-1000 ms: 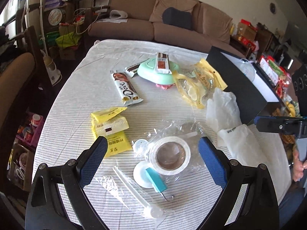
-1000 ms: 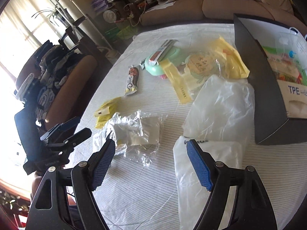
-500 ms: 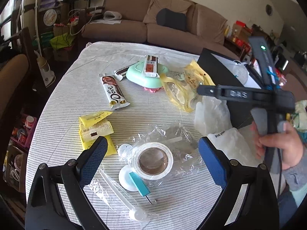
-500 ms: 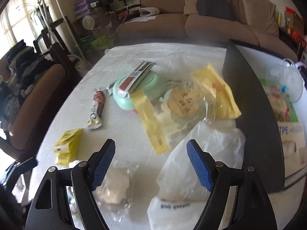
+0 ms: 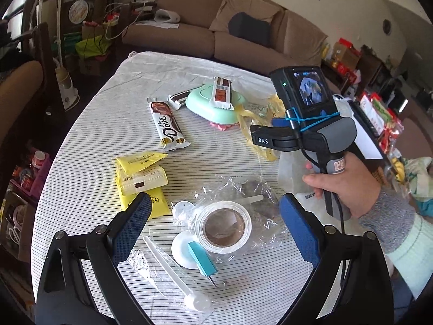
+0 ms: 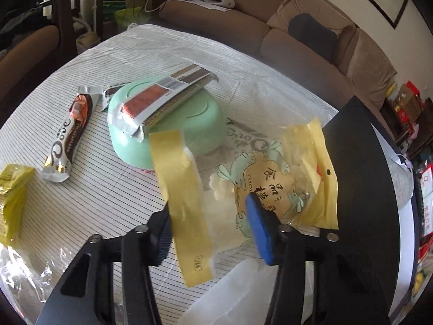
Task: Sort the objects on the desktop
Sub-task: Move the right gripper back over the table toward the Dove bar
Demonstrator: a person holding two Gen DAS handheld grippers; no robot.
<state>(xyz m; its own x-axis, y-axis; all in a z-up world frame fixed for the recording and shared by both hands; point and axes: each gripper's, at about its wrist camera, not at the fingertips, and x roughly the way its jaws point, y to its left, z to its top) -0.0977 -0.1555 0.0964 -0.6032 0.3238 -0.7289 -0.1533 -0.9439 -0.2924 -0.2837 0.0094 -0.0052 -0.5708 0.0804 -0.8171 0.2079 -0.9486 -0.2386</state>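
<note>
As my right gripper [image 6: 209, 233] has just been closing around the yellow bag [image 6: 243, 187], my left gripper [image 5: 213, 227] hangs released; next, confirm grip, then lift.

Pretty bright daylight in both views, looks like it's coming in from the left side of the frame. The striped surface [image 5: 89, 168] is evenly lit with only soft shadows. Clear plastic wrap [image 5: 243, 197] in the left wrist view throws small glints, and the foil snack wrapper [image 6: 162, 94] in the right wrist view shines a bit. Heavy fisheye bend, black vignette in the corners. Right wrist view looks hazy and washed out toward the top, the sofa [image 6: 311, 35] soft.
</note>
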